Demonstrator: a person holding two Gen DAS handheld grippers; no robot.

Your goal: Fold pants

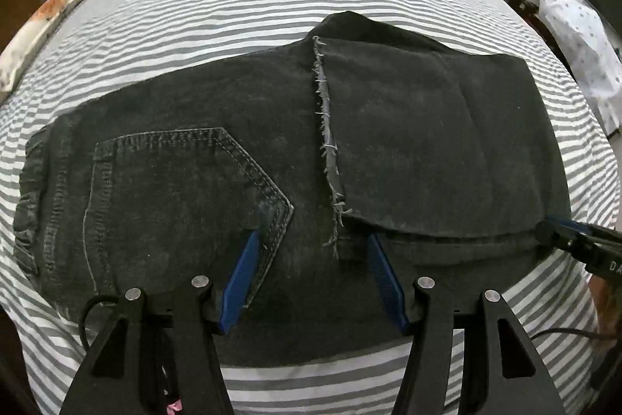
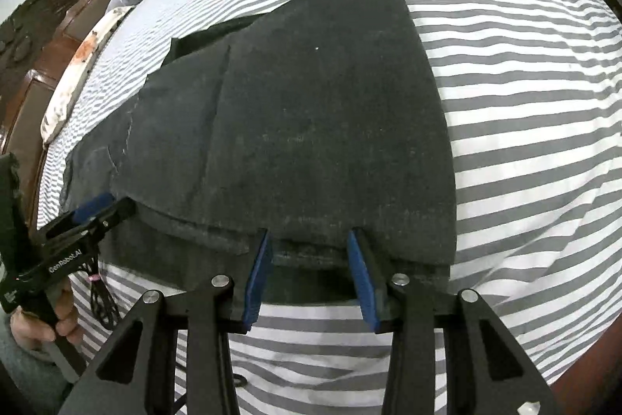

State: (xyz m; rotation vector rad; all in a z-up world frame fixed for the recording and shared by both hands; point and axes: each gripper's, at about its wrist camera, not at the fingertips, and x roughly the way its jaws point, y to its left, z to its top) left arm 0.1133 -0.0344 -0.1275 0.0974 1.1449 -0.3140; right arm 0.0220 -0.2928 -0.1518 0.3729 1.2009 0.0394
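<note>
The dark pants (image 1: 241,150) lie folded on the striped bed (image 1: 194,6), frayed hems laid over the seat. Both the left tool (image 1: 314,240) and right tool (image 2: 309,238) hover spread over the near edge, pinching nothing.

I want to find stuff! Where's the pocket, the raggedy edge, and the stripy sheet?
back pocket (image 1: 171,189), left wrist view, middle of the stitched pocket panel.
frayed hem (image 1: 324,127), left wrist view, midway down the ragged leg edge.
striped bedsheet (image 2: 525,104), right wrist view, bare stripes right of the pants.

Folded black pants (image 1: 241,150) on striped bedsheet (image 1: 233,6), left claw (image 1: 313,240) open
</note>
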